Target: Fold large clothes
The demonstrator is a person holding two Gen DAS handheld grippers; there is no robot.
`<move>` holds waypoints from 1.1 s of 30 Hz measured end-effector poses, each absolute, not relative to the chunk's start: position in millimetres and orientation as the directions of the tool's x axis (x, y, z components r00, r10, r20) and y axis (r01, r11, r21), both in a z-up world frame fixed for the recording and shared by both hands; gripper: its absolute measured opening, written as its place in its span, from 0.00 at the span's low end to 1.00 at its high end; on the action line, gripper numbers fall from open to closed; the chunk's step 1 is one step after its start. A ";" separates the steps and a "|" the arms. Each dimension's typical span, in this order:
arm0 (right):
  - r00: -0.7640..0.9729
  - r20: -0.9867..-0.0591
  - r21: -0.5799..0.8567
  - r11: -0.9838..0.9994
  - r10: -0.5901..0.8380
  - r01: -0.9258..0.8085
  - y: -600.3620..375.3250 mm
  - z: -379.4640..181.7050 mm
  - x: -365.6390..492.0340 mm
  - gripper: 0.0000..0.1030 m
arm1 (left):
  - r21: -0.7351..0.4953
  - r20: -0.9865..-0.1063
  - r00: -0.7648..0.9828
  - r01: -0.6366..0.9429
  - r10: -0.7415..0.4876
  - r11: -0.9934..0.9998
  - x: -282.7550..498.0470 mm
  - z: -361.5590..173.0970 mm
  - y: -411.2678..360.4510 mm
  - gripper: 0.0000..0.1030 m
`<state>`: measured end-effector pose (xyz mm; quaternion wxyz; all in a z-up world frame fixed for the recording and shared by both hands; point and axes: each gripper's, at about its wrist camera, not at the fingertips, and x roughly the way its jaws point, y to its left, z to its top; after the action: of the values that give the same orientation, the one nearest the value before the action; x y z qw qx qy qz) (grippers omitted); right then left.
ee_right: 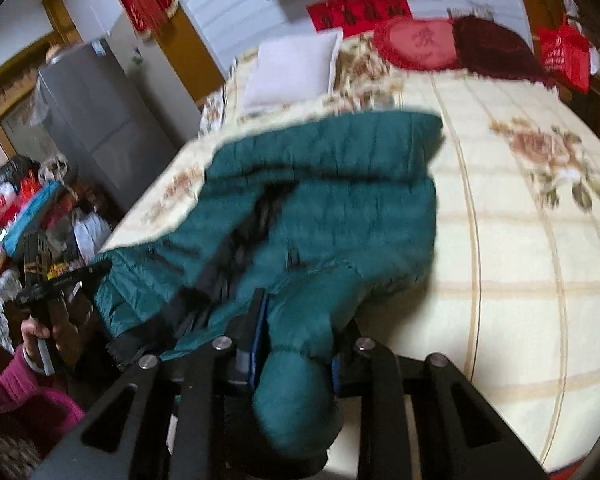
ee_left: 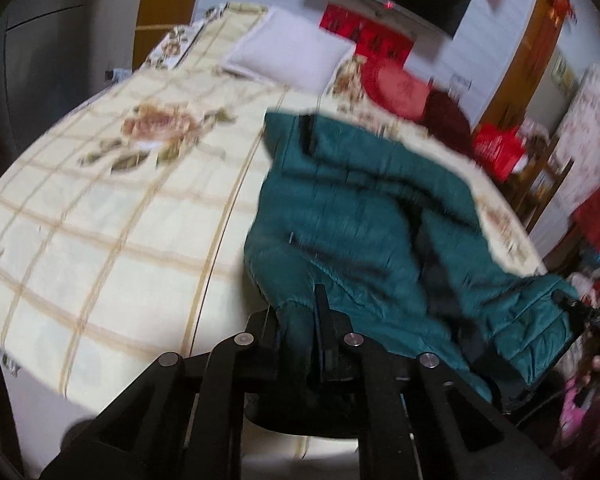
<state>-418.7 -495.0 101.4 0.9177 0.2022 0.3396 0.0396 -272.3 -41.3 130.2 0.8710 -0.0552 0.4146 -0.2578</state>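
We see a teal quilted puffer jacket (ee_left: 364,216) lying rumpled along one edge of the bed (ee_left: 100,240), its stitched channels running in narrow bands, a dark lining showing in the folds through its middle and a black strip near its far end. Our left gripper (ee_left: 300,320) is clamped on a bunched cuff-like end of the jacket at the near edge of the bed, the cloth pinched between its black fingers. Our right gripper (ee_right: 296,328) is likewise closed on a rounded, puffy sleeve end that bulges out between its fingers, which show blue pads. The left wrist view catches the right gripper far off at the jacket's other corner, with a bit of hand and pink sleeve below it; the right wrist view mirrors this, showing the left gripper (ee_right: 96,270) gripping the jacket's other edge, held by a hand (ee_right: 40,332) in a magenta sleeve. Only the right wrist view shows the grey fridge (ee_right: 88,120) and the cluttered goods beside the bed. The bedspread is cream with tan grid lines and printed roses; a white pillow (ee_left: 288,52) and a red heart-shaped cushion (ee_right: 416,42) lie at its head. Both views are motion-blurred.
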 end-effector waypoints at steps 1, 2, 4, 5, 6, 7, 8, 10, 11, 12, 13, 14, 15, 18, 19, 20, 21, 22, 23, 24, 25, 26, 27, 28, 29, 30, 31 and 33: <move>0.783 -0.592 0.392 0.917 0.192 0.072 -499.6 109.7 -411.0 0.25 | -0.322 -0.678 0.534 0.402 -0.505 0.857 -263.9 139.6 -43.9 0.00; 0.793 -0.583 0.387 0.918 0.178 0.079 -503.4 115.3 -404.3 0.25 | -0.330 -0.663 0.546 0.402 -0.513 0.854 -255.6 148.3 -47.2 0.00; 0.814 -0.562 0.388 0.915 0.143 0.108 -515.7 126.1 -385.2 0.24 | -0.337 -0.639 0.567 0.400 -0.519 0.852 -239.3 162.0 -54.6 0.00; 0.822 -0.555 0.392 0.912 0.127 0.124 -522.7 130.1 -374.5 0.24 | -0.340 -0.631 0.576 0.398 -0.520 0.852 -230.9 167.9 -59.5 0.00; 0.826 -0.551 0.393 0.909 0.114 0.137 -527.7 133.3 -366.0 0.24 | -0.346 -0.624 0.582 0.393 -0.522 0.852 -220.8 173.1 -64.2 0.00; 0.831 -0.548 0.393 0.907 0.097 0.153 -534.1 136.1 -354.7 0.24 | -0.357 -0.617 0.588 0.382 -0.522 0.852 -207.1 178.1 -70.0 0.00; 0.833 -0.547 0.396 0.902 0.083 0.170 -541.3 137.9 -342.2 0.24 | -0.366 -0.613 0.593 0.373 -0.522 0.853 -196.2 181.0 -74.5 0.00; 0.835 -0.546 0.404 0.893 0.064 0.196 -553.7 139.7 -321.2 0.24 | -0.373 -0.613 0.599 0.355 -0.515 0.857 -169.9 184.6 -88.2 0.00; 0.834 -0.550 0.406 0.889 0.053 0.211 -560.2 139.0 -306.9 0.24 | -0.376 -0.616 0.600 0.346 -0.511 0.860 -158.5 185.1 -94.3 0.00; 0.830 -0.556 0.406 0.886 0.045 0.224 -565.6 137.6 -293.9 0.24 | -0.380 -0.620 0.599 0.335 -0.506 0.862 -146.1 185.2 -100.7 0.00; 0.825 -0.564 0.403 0.884 0.038 0.235 -569.6 136.2 -282.6 0.24 | -0.384 -0.629 0.594 0.322 -0.501 0.865 -132.0 184.1 -107.9 0.00; 0.818 -0.575 0.398 0.883 0.027 0.251 -574.7 133.6 -267.3 0.24 | -0.386 -0.636 0.593 0.310 -0.494 0.869 -119.4 182.8 -114.2 0.00; 0.812 -0.583 0.393 0.881 0.016 0.264 -579.1 130.9 -252.5 0.24 | -0.384 -0.642 0.597 0.293 -0.481 0.876 -102.9 180.5 -122.4 0.00; 0.796 -0.605 0.373 0.878 -0.014 0.299 -594.5 120.9 -217.5 0.24 | -0.348 -0.670 0.608 0.249 -0.426 0.904 -64.4 167.4 -141.8 0.00; 0.787 -0.616 0.368 0.874 -0.026 0.316 -601.8 114.7 -203.3 0.24 | -0.336 -0.679 0.610 0.236 -0.408 0.912 -54.5 161.6 -146.9 0.00; 0.778 -0.627 0.363 0.871 -0.034 0.331 -608.7 107.9 -192.3 0.24 | -0.319 -0.692 0.611 0.219 -0.385 0.922 -41.0 153.3 -153.3 0.00; 0.767 -0.641 0.367 0.863 -0.036 0.347 -615.9 98.0 -180.4 0.24 | -0.314 -0.703 0.606 0.206 -0.373 0.927 -27.8 143.8 -158.4 0.00; 0.757 -0.652 0.379 0.851 -0.033 0.363 -623.5 86.0 -168.8 0.24 | -0.324 -0.708 0.598 0.198 -0.376 0.925 -19.8 135.1 -160.2 0.00; 0.747 -0.664 0.380 0.844 -0.035 0.378 -628.4 75.4 -160.5 0.24 | -0.339 -0.713 0.587 0.190 -0.383 0.921 -11.3 126.8 -162.1 0.00; 0.727 -0.685 0.361 0.842 -0.052 0.400 -632.3 59.9 -148.7 0.24 | -0.356 -0.716 0.578 0.180 -0.391 0.917 -3.5 118.2 -164.0 0.00; 0.720 -0.691 0.357 0.840 -0.057 0.409 -633.9 50.0 -142.5 0.24 | -0.379 -0.716 0.569 0.169 -0.404 0.910 4.4 109.7 -164.7 0.00; 0.721 -0.692 0.369 0.833 -0.050 0.412 -635.9 41.4 -139.8 0.25 | -0.401 -0.713 0.562 0.164 -0.419 0.901 9.3 104.5 -163.8 0.00; 0.724 -0.688 0.387 0.825 -0.038 0.411 -638.0 34.4 -136.3 0.28 | -0.427 -0.709 0.550 0.163 -0.441 0.889 14.4 100.4 -162.7 0.00; 0.732 -0.680 0.404 0.818 -0.030 0.408 -640.1 32.0 -135.2 0.28 | -0.441 -0.710 0.537 0.165 -0.455 0.882 18.2 100.3 -162.3 0.02; 0.740 -0.672 0.419 0.815 -0.017 0.400 -641.5 33.1 -135.8 0.31 | -0.454 -0.710 0.525 0.169 -0.470 0.875 20.9 101.9 -160.6 0.03; 0.748 -0.663 0.440 0.811 0.004 0.385 -643.6 35.9 -137.2 0.37 | -0.473 -0.706 0.510 0.178 -0.492 0.863 22.8 106.7 -156.9 0.06; 0.757 -0.653 0.461 0.805 0.023 0.373 -646.0 40.9 -140.1 0.47 | -0.485 -0.699 0.504 0.187 -0.507 0.854 23.3 112.8 -154.4 0.12; 0.790 -0.611 0.502 0.793 0.044 0.344 -649.3 56.8 -150.3 0.64 | -0.485 -0.674 0.531 0.206 -0.513 0.850 19.8 131.3 -146.8 0.24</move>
<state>-150.3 -649.3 56.8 0.8938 0.3102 0.3129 -0.0839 19.8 -146.8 131.3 0.8571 -0.1762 0.4363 -0.2097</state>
